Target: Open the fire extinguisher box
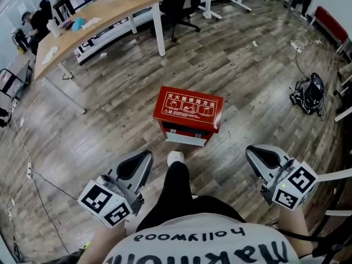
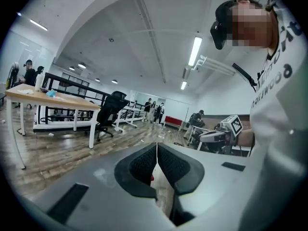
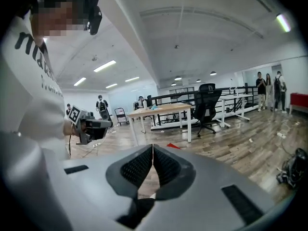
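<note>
The red fire extinguisher box [image 1: 188, 110] stands on the wood floor [image 1: 99, 120]. It is out in front of both tools, between them and well apart from each. It looks closed. The left tool [image 1: 145, 157] and right tool [image 1: 254, 150] are clenched on nothing. They are held low, probably because no reach has begun.

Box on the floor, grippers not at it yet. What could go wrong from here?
1. Left gripper and right gripper are both shut and empty, short of the red metal fire extinguisher box; arriving shut, they could just nudge it.
2. The box stands loose on the wood floor; pulling it open may drag it.
3. The person's white shoe is close to its front, possibly in the way.
</note>
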A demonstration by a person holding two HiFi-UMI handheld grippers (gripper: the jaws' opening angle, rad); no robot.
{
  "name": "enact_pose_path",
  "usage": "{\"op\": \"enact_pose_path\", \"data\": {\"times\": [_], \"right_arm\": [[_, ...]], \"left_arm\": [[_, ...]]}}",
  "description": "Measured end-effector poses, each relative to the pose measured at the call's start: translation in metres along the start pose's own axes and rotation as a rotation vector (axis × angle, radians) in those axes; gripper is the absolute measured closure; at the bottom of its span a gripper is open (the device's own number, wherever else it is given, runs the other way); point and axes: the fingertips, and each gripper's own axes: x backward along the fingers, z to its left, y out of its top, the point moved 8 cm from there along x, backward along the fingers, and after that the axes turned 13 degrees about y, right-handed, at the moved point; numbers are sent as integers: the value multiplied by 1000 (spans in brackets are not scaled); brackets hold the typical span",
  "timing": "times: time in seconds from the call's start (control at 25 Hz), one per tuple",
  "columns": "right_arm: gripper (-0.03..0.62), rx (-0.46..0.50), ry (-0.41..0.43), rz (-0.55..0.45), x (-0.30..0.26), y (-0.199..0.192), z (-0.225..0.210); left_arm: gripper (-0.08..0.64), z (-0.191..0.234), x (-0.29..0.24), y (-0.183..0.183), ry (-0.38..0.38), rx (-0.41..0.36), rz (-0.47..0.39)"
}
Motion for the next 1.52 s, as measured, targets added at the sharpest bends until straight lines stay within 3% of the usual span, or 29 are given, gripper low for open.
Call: {"op": "enact_pose_path", "data": {"times": [0.12, 0.28, 0.36, 0.56, 0.88, 1.08, 1.24, 1.52], "right_arm": [[583, -41, 0, -8, -12, 5, -17], [583, -9, -56, 90, -29, 16, -45], [583, -29, -89, 88, -37, 26, -66], [583, -72, -145, 76, -75, 47, -107], [583, -161, -159, 63, -112, 55, -146], [583, -200, -174, 55, -128, 58, -164], [583, -223, -187, 51, -147, 66, -185], [583, -249, -220, 60, -171, 62, -201]], "left_arm": [[548, 21, -29, 0, -11, 40, 5], [548, 46, -75, 12, -55, 65, -42], [548, 55, -97, 22, -90, 75, -62], [548, 85, -141, 39, -125, 54, 8], [548, 123, -198, 69, -136, 33, 31], [548, 144, -224, 63, -109, 4, 116], [548, 165, -244, 64, -127, 50, 132], [548, 203, -288, 47, -117, 23, 206]]}}
